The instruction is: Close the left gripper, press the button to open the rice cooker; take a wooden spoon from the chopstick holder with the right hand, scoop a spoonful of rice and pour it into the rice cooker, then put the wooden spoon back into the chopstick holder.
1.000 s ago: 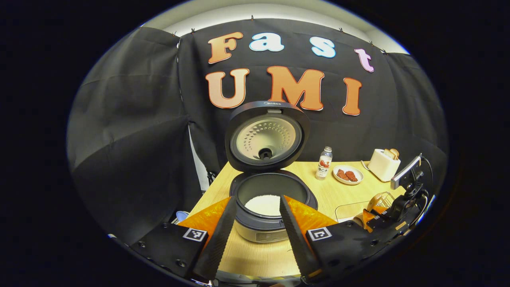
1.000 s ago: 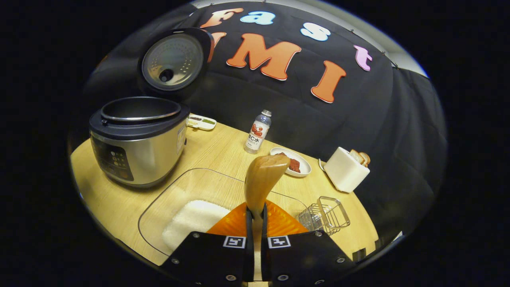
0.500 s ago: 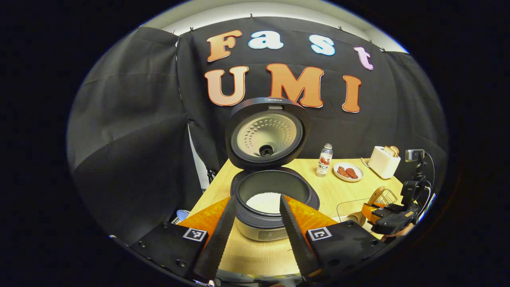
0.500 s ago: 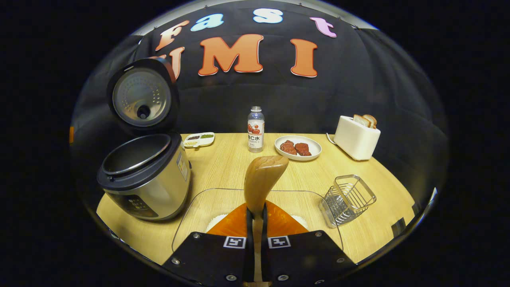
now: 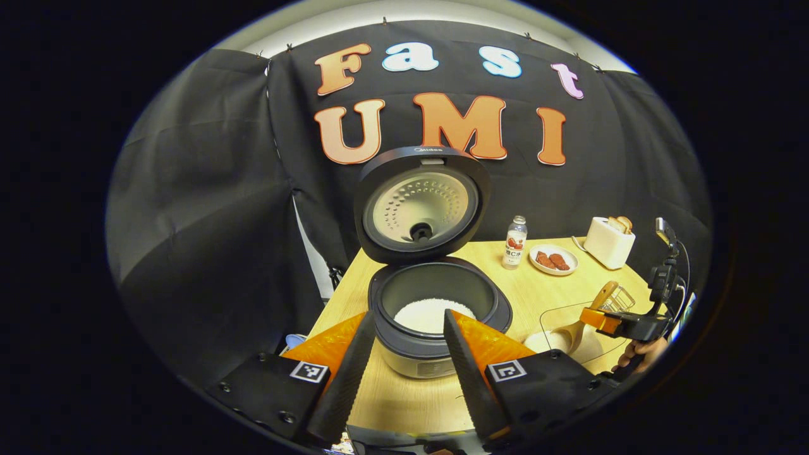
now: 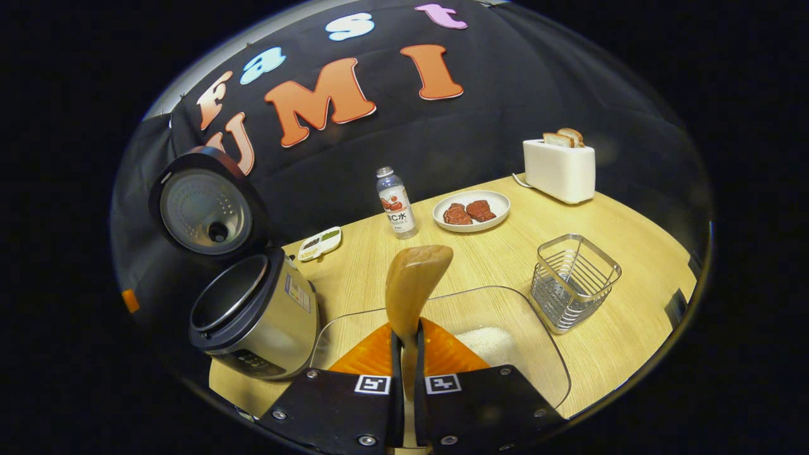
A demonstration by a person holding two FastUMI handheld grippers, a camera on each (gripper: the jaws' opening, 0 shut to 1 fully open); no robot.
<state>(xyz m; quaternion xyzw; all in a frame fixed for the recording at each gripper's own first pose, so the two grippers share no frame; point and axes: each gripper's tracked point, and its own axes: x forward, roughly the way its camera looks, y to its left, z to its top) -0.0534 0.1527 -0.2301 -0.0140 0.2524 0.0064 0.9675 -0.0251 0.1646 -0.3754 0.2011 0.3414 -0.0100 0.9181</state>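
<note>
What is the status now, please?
Left gripper open, before the open cooker. Right gripper shut on spoon, over rice tray. Holder empty, path clear.

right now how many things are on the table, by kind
rice cooker: 1
clear rice container: 1
wire chopstick holder: 1
bottle: 1
plate of meat: 1
toaster: 1
small tray: 1
total: 7

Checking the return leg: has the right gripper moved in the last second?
Yes. In the left gripper view the right gripper with the spoon has risen and tilted toward the wire holder, judged against the toaster.
</note>
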